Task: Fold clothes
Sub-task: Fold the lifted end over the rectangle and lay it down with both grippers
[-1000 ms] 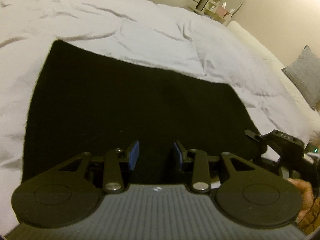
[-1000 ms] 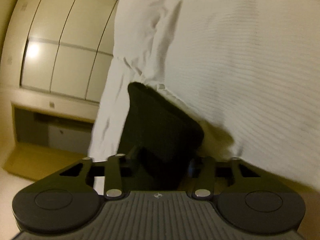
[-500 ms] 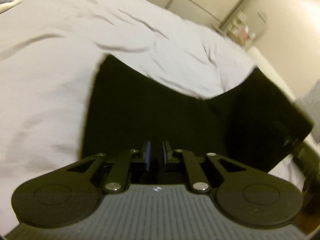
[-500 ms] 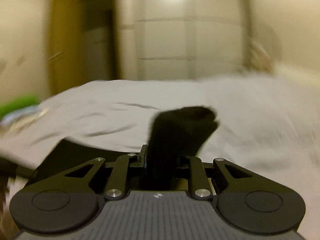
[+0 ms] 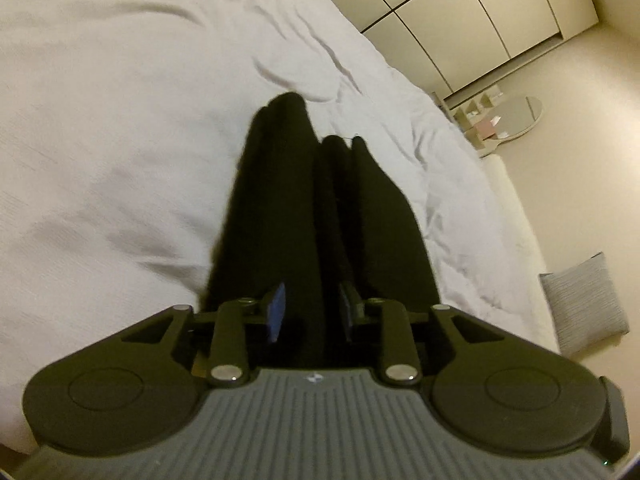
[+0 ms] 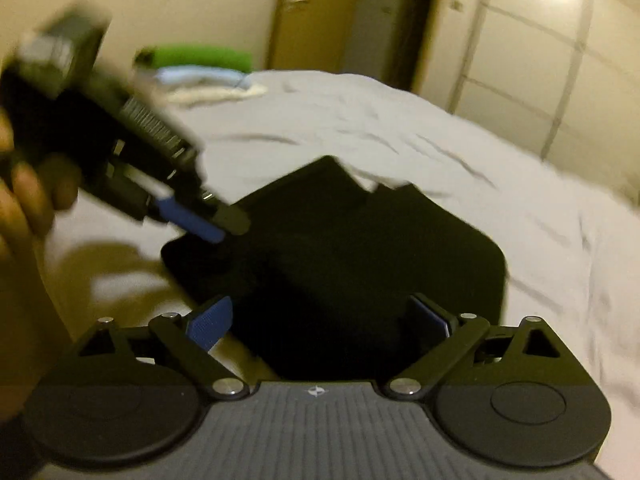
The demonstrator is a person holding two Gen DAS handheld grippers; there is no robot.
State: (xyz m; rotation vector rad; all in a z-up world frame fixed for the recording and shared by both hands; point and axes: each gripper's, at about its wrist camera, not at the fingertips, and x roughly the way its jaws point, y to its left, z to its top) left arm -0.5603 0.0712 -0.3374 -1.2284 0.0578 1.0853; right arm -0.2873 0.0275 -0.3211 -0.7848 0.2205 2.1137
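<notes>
On the bed (image 6: pixel 400 128), covered with a white duvet (image 5: pixel 120 140), lies the black garment (image 6: pixel 340 260). Most of it rests flat on the duvet, with two layers visible at its far edge. The right gripper (image 6: pixel 318 320) stands with its jaws wide apart just above the near edge of the garment; its blue pads (image 6: pixel 210 322) touch no cloth, so it holds nothing.

From the left side of the right wrist view, the left gripper (image 6: pixel 218 224) reaches down to the left corner of the garment. A hand (image 6: pixel 24 216) holds its body, but this part is blurred. In the left wrist view the left gripper (image 5: pixel 312 316) has its jaws drawn close, with a bunch of the black garment (image 5: pixel 320 208) between the blue pads (image 5: pixel 277 312). From there the cloth stretches away in long folds over the duvet.

Behind the bed, a green folded item (image 6: pixel 200 56) and pale folded clothes (image 6: pixel 208 84) lie at the far edge. A grey cushion (image 5: pixel 584 304) rests beside the bed, and white wardrobe doors (image 5: pixel 472 12) stand behind.
</notes>
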